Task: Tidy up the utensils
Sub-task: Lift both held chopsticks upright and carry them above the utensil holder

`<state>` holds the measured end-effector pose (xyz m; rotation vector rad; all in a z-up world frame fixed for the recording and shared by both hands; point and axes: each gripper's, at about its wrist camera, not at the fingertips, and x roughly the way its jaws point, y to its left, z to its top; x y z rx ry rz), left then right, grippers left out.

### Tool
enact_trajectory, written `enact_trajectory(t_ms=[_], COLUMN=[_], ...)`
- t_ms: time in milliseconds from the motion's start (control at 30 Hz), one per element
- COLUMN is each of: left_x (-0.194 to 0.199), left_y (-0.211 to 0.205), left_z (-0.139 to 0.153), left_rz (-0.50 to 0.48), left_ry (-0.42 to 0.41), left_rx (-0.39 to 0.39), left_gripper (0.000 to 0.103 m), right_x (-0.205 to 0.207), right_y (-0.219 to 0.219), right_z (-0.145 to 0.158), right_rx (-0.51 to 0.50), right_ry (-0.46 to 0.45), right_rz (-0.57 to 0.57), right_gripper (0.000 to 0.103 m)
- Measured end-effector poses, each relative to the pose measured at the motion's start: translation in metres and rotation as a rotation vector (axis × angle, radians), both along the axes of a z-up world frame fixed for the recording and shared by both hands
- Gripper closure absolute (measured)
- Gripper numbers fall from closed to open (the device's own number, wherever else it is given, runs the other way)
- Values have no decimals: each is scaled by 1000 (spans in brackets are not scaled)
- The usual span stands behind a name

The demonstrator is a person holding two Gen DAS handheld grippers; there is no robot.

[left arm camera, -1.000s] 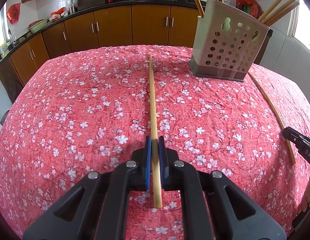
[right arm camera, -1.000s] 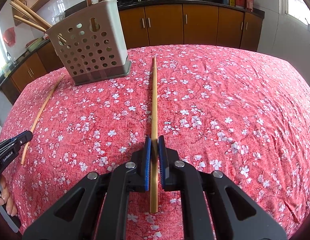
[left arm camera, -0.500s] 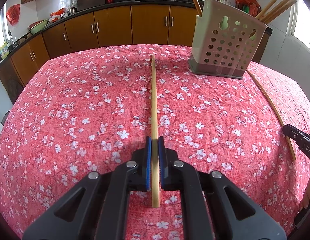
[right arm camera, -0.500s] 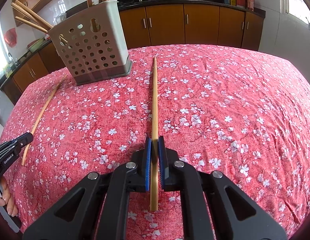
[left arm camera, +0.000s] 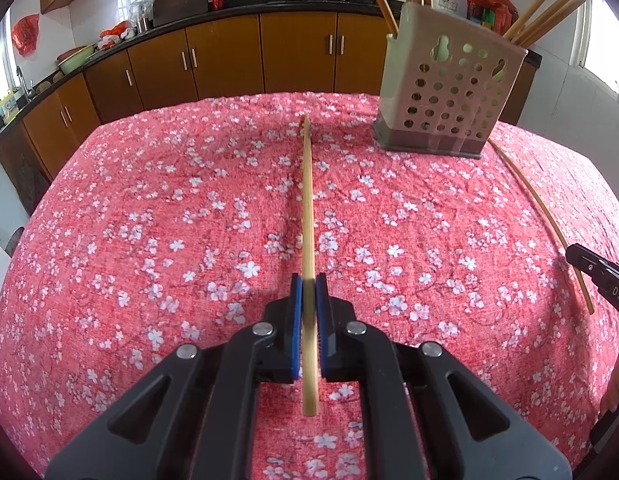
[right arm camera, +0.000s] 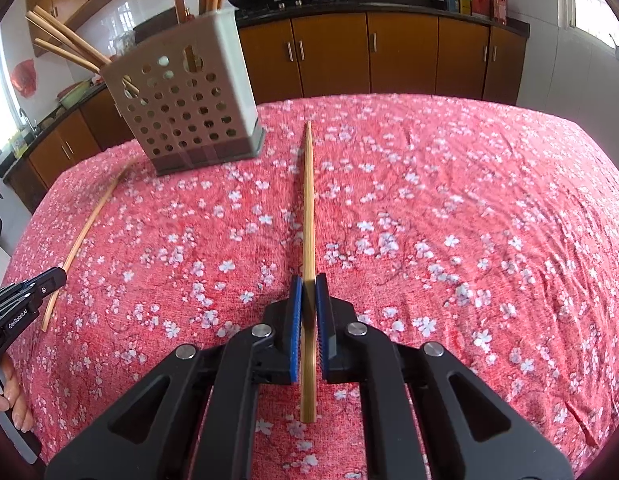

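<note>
Currently each gripper is clamped on 1 chopstick. The left gripper (left arm camera: 308, 292) holds its chopstick (left arm camera: 307, 208) near the thick end, with the long shaft pointing forward over the floral tablecloth (left arm camera: 149, 220). The right gripper (right arm camera: 308, 292) grips a second chopstick (right arm camera: 308, 200) in the same manner. A third chopstick (left arm camera: 537, 208) lies loose on the cloth just beside the perforated holder (left arm camera: 449, 96), which already carries several chopsticks and stands at the far side of the table.

Risks noted:
1. Both grips sit close to 1 end, so the long free length may pivot between the pads during any tilt toward vertical.
2. The holder appears light; a tip striking its rim or wall could push or tip it.
3. Chopsticks leaning inside the holder crowd the opening and could deflect an incoming tip.
4. Both grippers converging on 1 holder could collide.
</note>
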<state>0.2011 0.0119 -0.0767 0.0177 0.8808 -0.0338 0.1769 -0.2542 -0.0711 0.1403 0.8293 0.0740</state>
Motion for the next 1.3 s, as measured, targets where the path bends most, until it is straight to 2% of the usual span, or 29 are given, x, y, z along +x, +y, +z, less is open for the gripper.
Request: enact_trajectory(t_ms=[300,667,933,1300], left_x=[-19,-22,-18,-29], left_y=[1,17,23,7], left_z=[58,135,157,185], left_rz=[-28,-13,3,-61], left_ry=[-157,-331,-371,-436], left_rx=[-23,-93,-112,-163], left_gripper=[95,95,95,95], right_x=[-20,-22,-21,-28], right_y=[-8,-28,-26,-1], right_z=[60,122,137,167], right_rx=[-18,71,103,124], right_ry=[-194,-347,-392,-486], right_rz=[-2,-30,-27,36], right_gripper=[95,95,95,95])
